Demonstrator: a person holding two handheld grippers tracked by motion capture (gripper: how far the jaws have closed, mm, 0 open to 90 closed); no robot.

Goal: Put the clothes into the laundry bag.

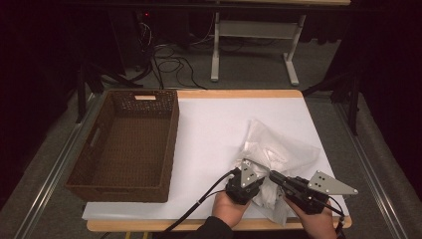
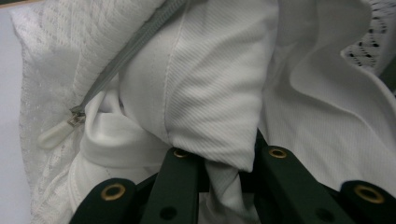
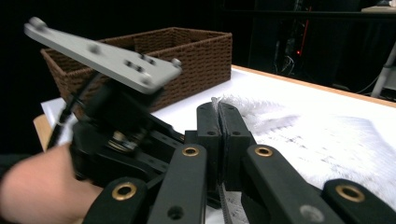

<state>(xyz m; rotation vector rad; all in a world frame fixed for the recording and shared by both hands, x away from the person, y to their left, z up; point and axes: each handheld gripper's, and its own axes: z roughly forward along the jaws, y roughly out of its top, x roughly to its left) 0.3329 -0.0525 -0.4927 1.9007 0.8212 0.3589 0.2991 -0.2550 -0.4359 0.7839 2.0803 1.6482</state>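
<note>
Each hand carries a black gripper. The left gripper (image 1: 247, 169) has a small grey three-cornered plate (image 1: 247, 174) with dark screw holes on top, and a black cable (image 1: 199, 201) trails from it. The right gripper (image 1: 278, 179) bears a longer grey plate (image 1: 331, 183) of the same kind. The flat black fingers (image 3: 218, 135) hang on black links fixed with brass-ringed rivets (image 3: 190, 151). A dark sleeve (image 1: 211, 229) covers the left forearm.

Crumpled white garment (image 1: 272, 149) with a grey zipper (image 2: 135, 44) lies bunched on the table's near-right part
</note>
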